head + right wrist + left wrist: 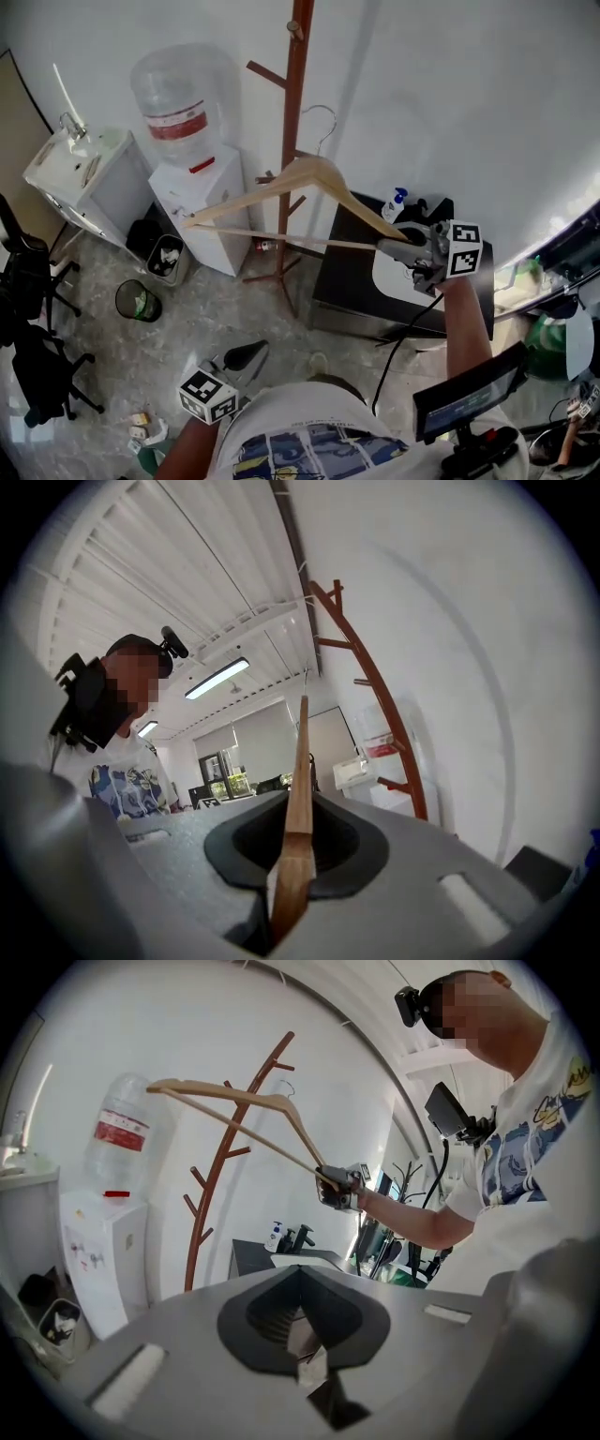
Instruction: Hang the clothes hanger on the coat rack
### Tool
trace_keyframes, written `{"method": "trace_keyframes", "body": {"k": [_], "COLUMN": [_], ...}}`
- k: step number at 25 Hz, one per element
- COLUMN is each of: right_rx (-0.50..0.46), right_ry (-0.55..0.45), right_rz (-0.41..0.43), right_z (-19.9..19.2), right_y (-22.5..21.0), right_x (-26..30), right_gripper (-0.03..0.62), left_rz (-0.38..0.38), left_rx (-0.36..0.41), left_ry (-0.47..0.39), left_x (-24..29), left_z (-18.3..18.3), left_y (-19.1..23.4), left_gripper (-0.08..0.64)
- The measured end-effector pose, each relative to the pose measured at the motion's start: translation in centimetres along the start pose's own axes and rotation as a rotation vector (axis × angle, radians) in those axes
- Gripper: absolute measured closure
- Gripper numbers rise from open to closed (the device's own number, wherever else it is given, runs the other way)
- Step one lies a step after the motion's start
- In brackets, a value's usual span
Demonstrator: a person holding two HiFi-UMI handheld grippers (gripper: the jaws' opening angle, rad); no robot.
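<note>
Jaws: right gripper (395, 247) on hanger (310, 171), left (247, 356) seemingly together

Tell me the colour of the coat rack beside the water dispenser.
Reddish brown; the coat rack shows best in the head view.

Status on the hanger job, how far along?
Done: the wooden hanger is picked up, with the right gripper clamped on one end. In hand: it is held up beside the coat rack, with its hook near the pole but on no peg. Left: hook a peg, release. The left gripper is shut and empty.
</note>
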State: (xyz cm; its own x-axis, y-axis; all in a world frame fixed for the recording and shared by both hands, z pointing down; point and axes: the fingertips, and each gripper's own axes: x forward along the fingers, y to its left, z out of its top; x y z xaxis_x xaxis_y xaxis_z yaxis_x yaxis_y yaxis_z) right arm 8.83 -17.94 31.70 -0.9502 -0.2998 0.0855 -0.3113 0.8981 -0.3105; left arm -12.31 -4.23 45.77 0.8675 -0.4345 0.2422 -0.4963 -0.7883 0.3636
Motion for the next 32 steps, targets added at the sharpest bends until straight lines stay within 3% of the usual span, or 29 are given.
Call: {"method": "trace_keyframes", "body": {"k": [9,16,32], "right_rx": [-0.133,-0.16,-0.089], "right_ry": [-0.051,-0.076,0.032], "right_rz": [-0.017,0.004,0.029], "right_z": [9.3,13.5,11.4], "right_y": [-0.5,-3.6,-13.5], "right_x": [2.0,3.1,4.4], "right_gripper": [0.549,0.549,0.548], "left_rz": [0.025,0.057,0.15], "left_rx": [0.04,0.044,-0.005], "left_ry": [-0.056,-0.097,-0.115], "left_x": [-2.3,-0.7,4.0], "left_z": [1.4,2.4,4.7], "left_y": [1.2,1.8,3.5], "left_gripper": [0.558,0.558,0.558]}}
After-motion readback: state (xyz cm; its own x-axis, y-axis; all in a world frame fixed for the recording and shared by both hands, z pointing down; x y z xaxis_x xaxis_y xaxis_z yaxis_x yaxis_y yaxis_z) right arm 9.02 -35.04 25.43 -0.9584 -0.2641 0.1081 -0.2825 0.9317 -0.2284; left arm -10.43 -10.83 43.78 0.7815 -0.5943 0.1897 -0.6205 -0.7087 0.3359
